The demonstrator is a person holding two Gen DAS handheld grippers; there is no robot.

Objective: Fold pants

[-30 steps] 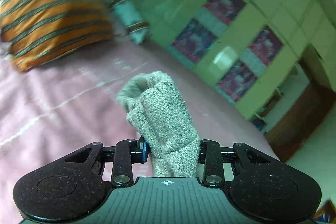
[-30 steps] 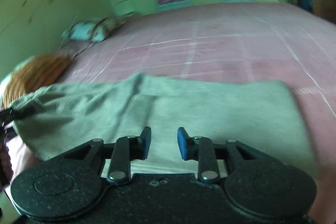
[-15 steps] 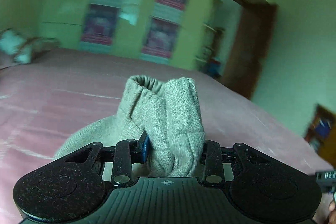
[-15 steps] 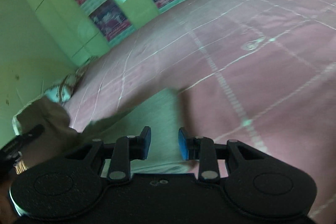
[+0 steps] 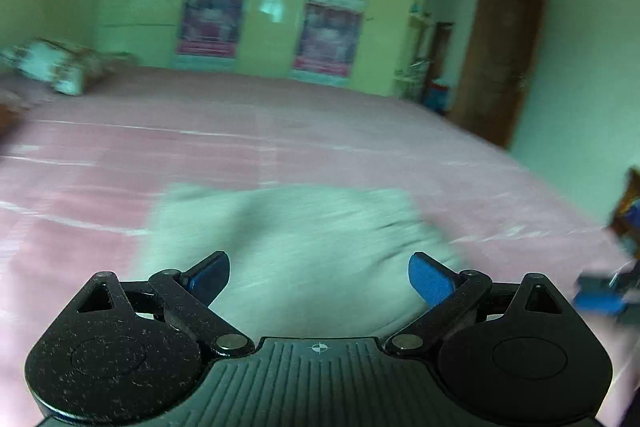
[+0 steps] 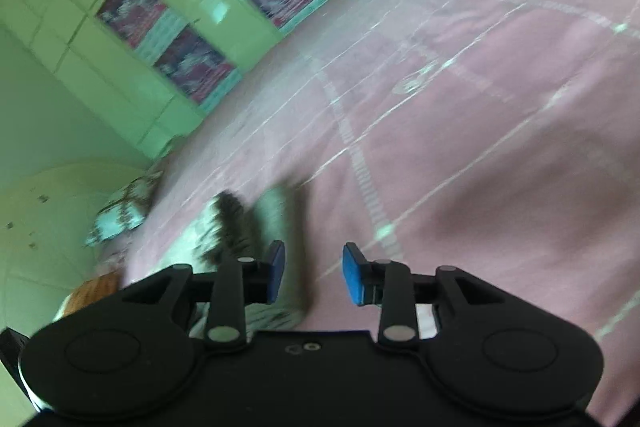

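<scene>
The pink bed (image 5: 120, 155) carries the grey pants (image 5: 296, 239), which lie as a folded, blurred block just in front of your left gripper (image 5: 319, 277), their long axis seeming to run across the view from left to right. Your left gripper is opening wide with nothing pressed between its pads, so lift it straight away without dragging the top layer. Your right gripper (image 6: 313, 277) is opening slightly beside the cloth edge and holds nothing.
</scene>
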